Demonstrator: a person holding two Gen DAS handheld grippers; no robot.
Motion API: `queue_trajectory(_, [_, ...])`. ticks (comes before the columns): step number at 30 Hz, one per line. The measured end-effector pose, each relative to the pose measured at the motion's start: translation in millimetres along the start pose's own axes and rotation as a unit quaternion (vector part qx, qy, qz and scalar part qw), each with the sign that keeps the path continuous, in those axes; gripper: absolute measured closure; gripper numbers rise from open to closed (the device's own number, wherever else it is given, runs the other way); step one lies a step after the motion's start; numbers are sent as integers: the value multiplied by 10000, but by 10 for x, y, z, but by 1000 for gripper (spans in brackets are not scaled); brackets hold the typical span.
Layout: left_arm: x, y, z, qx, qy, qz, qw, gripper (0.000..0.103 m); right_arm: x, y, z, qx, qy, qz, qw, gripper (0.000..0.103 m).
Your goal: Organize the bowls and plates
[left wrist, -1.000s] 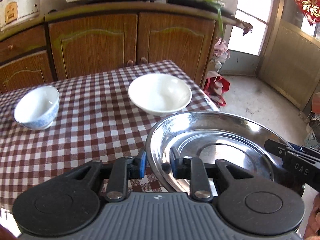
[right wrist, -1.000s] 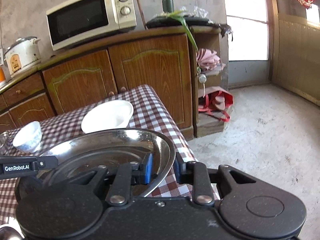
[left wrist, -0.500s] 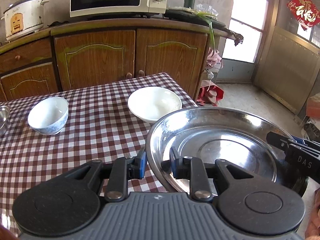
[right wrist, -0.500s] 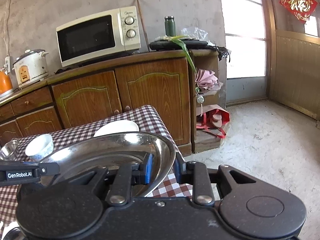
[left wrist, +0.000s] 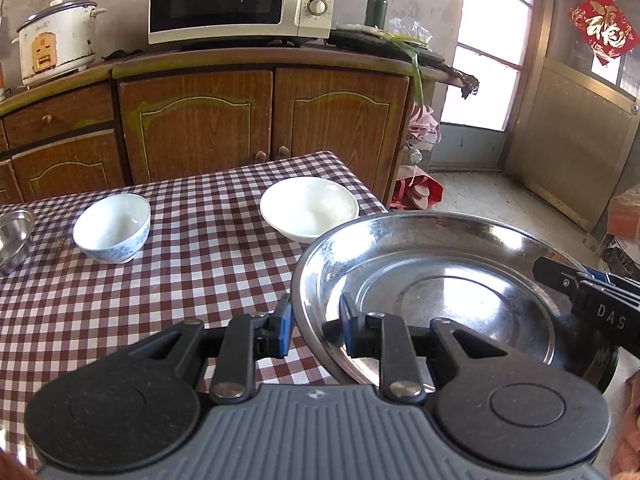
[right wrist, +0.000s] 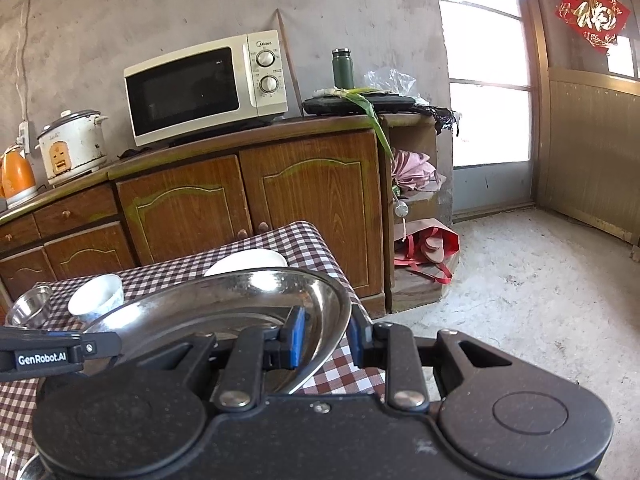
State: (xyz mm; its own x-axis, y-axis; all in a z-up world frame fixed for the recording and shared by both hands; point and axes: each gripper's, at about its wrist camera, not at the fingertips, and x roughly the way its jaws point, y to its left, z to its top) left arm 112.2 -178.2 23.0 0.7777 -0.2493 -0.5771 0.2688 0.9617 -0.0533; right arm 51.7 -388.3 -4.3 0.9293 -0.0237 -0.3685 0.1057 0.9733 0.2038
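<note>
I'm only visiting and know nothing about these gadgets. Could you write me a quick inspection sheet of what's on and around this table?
Surface: table under a red-and-white checked cloth.
Job's things: steel plate held up at the table's edge; white bowl, blue-patterned bowl and small steel bowl standing apart on the cloth.
Clutter: nothing seen.
Grippers: left gripper and right gripper, jaws clamped on opposite sides of the plate's rim.
Cables: one down the wall by the rice cooker.
Surroundings: wooden cabinet, microwave, green flask, door.

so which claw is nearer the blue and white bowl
Left. The left claw grips the steel plate on the rim facing the blue and white bowl; the right claw grips the far rim.
</note>
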Motion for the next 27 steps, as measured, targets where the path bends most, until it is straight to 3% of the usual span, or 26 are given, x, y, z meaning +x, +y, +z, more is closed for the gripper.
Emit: queue_trajectory(27, [-416, 139, -212, -12, -120, 145, 9998, 77, -427, 198, -89, -33, -159, 270, 9995, 73])
